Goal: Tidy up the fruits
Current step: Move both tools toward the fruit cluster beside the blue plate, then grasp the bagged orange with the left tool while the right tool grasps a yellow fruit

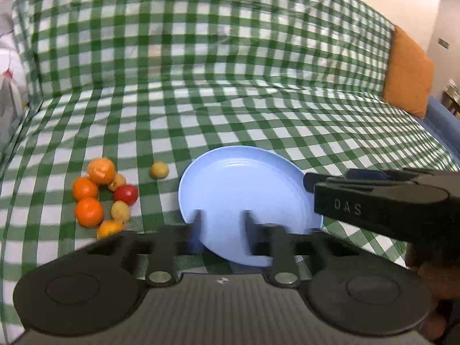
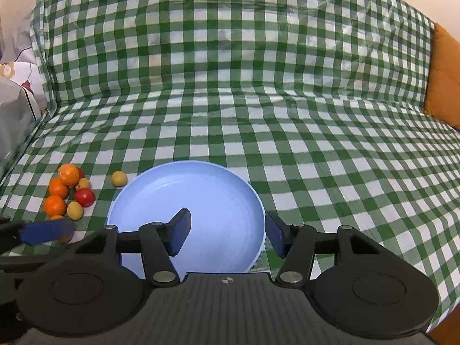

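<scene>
A blue plate [image 1: 244,178] lies on the green checked cloth [image 1: 258,100]. The fruits [image 1: 100,195], oranges, small yellow ones and a red one [image 1: 126,194], huddle at the plate's nine o'clock, with one yellow fruit [image 1: 159,170] apart at ten. The left gripper [image 1: 222,218], blurred, has its fingers together on nothing visible. The right gripper [image 2: 227,230] hangs with jaws apart over the plate's four o'clock rim.

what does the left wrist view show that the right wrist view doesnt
Only the left wrist view: the right gripper's black body marked DAS, and a blue sofa edge. Only the right wrist view: the right gripper open over the blue plate, and the left gripper's blue finger. Both: the plate, fruit pile, lone yellow fruit, checked cloth, orange cushion.
</scene>
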Tool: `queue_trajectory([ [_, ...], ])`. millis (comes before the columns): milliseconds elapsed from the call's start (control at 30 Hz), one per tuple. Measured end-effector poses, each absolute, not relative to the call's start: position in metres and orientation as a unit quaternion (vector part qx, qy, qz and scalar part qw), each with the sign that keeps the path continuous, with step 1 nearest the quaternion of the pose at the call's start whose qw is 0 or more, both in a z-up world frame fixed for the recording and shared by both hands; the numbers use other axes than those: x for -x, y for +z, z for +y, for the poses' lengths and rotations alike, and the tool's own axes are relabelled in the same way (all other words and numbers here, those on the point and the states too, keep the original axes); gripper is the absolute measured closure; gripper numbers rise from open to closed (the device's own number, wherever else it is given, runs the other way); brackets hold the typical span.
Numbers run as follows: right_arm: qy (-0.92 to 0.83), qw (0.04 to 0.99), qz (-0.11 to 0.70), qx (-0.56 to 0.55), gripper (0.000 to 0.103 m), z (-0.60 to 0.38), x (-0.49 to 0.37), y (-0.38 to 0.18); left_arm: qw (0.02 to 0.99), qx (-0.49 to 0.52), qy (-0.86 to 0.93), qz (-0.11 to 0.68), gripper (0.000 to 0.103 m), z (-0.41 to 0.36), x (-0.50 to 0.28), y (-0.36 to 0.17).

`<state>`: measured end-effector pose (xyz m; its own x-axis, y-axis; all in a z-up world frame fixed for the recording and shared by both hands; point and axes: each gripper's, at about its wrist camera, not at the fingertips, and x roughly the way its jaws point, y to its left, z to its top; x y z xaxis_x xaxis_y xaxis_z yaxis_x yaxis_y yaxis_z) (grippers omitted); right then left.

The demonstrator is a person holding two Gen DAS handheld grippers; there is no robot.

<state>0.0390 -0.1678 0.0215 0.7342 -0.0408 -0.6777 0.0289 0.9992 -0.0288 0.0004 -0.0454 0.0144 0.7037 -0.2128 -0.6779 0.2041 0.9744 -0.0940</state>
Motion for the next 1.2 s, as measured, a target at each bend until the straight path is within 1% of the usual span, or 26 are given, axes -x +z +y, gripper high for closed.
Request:
queue_trajectory([
  [33, -0.020, 0.932, 0.361, 0.007, 0.065, -0.167, -0.039, 0.022, 0.926, 0.001, -0.115, 0.359, 0.096, -0.042, 0.001, 0.018],
  [67, -0.021, 0.933, 0.359, 0.003, 0.071, -0.166, -0.039, 0.023, 0.927, 0.003, -0.120, 0.356, 0.100, -0.035, 0.001, 0.022],
  [100, -0.017, 0.936, 0.351, -0.008, 0.077, -0.167, -0.039, 0.024, 0.925, 0.009, -0.132, 0.358, 0.100, -0.027, -0.002, 0.027],
  [133, -0.014, 0.939, 0.343, -0.015, 0.079, -0.165, -0.038, 0.026, 0.922, 0.009, -0.146, 0.358, 0.100, -0.019, -0.005, 0.032],
  [267, 0.031, 0.943, 0.329, -0.043, 0.078, -0.153, -0.035, 0.032, 0.926, -0.031, -0.174, 0.334, 0.099, 0.027, -0.021, 0.060],
  [300, 0.046, 0.943, 0.327, -0.051, 0.078, -0.148, -0.034, 0.033, 0.926, -0.026, -0.166, 0.338, 0.099, 0.042, -0.026, 0.062],
  [367, 0.084, 0.939, 0.328, -0.055, 0.076, -0.134, -0.033, 0.031, 0.928, 0.013, -0.135, 0.347, 0.099, 0.074, -0.031, 0.056],
  [400, 0.105, 0.934, 0.338, -0.049, 0.071, -0.124, -0.034, 0.028, 0.926, 0.043, -0.114, 0.357, 0.098, 0.090, -0.031, 0.045],
  [433, 0.129, 0.928, 0.348, -0.039, 0.069, -0.112, -0.033, 0.023, 0.906, 0.077, -0.081, 0.409, 0.097, 0.105, -0.041, 0.033],
  [567, 0.195, 0.914, 0.356, 0.011, 0.068, -0.065, -0.027, 0.010, 0.899, 0.144, -0.033, 0.413, 0.097, 0.140, -0.050, 0.029],
  [600, 0.213, 0.910, 0.354, 0.015, 0.066, -0.055, -0.024, 0.008, 0.890, 0.161, -0.038, 0.425, 0.097, 0.143, -0.052, 0.025],
  [633, 0.229, 0.904, 0.361, 0.022, 0.060, -0.045, -0.022, 0.003, 0.880, 0.173, -0.048, 0.440, 0.097, 0.141, -0.055, 0.019],
  [667, 0.243, 0.892, 0.379, 0.033, 0.058, -0.036, -0.021, -0.004, 0.872, 0.175, -0.059, 0.454, 0.091, 0.139, -0.058, 0.014],
  [700, 0.257, 0.882, 0.393, 0.043, 0.055, -0.029, -0.021, -0.010, 0.864, 0.171, -0.075, 0.468, 0.072, 0.132, -0.061, 0.009],
  [733, 0.269, 0.876, 0.398, 0.051, 0.053, -0.022, -0.020, -0.014, 0.856, 0.163, -0.092, 0.481, 0.059, 0.126, -0.065, 0.004],
  [767, 0.277, 0.871, 0.402, 0.057, 0.053, -0.016, -0.018, -0.018, 0.852, 0.153, -0.106, 0.489, 0.042, 0.121, -0.069, 0.001],
  [800, 0.283, 0.866, 0.409, 0.064, 0.052, -0.011, -0.018, -0.024, 0.852, 0.135, -0.116, 0.492, 0.040, 0.112, -0.069, -0.002],
  [867, 0.282, 0.858, 0.422, 0.081, 0.052, -0.004, -0.019, -0.034, 0.854, 0.097, -0.119, 0.496, 0.040, 0.099, -0.070, -0.010],
  [933, 0.274, 0.856, 0.428, 0.093, 0.053, -0.003, -0.021, -0.040, 0.847, 0.081, -0.119, 0.511, 0.040, 0.089, -0.072, -0.023],
  [967, 0.273, 0.855, 0.431, 0.092, 0.057, -0.004, -0.024, -0.042, 0.844, 0.072, -0.117, 0.518, 0.040, 0.085, -0.073, -0.028],
  [1033, 0.276, 0.855, 0.430, 0.085, 0.074, -0.008, -0.025, -0.042, 0.842, 0.046, -0.110, 0.526, 0.040, 0.076, -0.078, -0.036],
  [1067, 0.277, 0.855, 0.429, 0.085, 0.075, -0.009, -0.025, -0.042, 0.840, 0.035, -0.110, 0.530, 0.042, 0.072, -0.080, -0.039],
  [1100, 0.279, 0.854, 0.431, 0.087, 0.075, -0.012, -0.027, -0.043, 0.838, 0.028, -0.112, 0.534, 0.047, 0.068, -0.081, -0.041],
  [1133, 0.282, 0.854, 0.428, 0.092, 0.075, -0.013, -0.024, -0.041, 0.836, 0.019, -0.111, 0.537, 0.051, 0.065, -0.080, -0.043],
  [1167, 0.284, 0.855, 0.422, 0.098, 0.075, -0.014, -0.021, -0.039, 0.837, 0.005, -0.108, 0.537, 0.063, 0.062, -0.081, -0.045],
  [1200, 0.283, 0.859, 0.413, 0.108, 0.075, -0.011, -0.021, -0.044, 0.838, -0.003, -0.107, 0.535, 0.062, 0.060, -0.081, -0.046],
])
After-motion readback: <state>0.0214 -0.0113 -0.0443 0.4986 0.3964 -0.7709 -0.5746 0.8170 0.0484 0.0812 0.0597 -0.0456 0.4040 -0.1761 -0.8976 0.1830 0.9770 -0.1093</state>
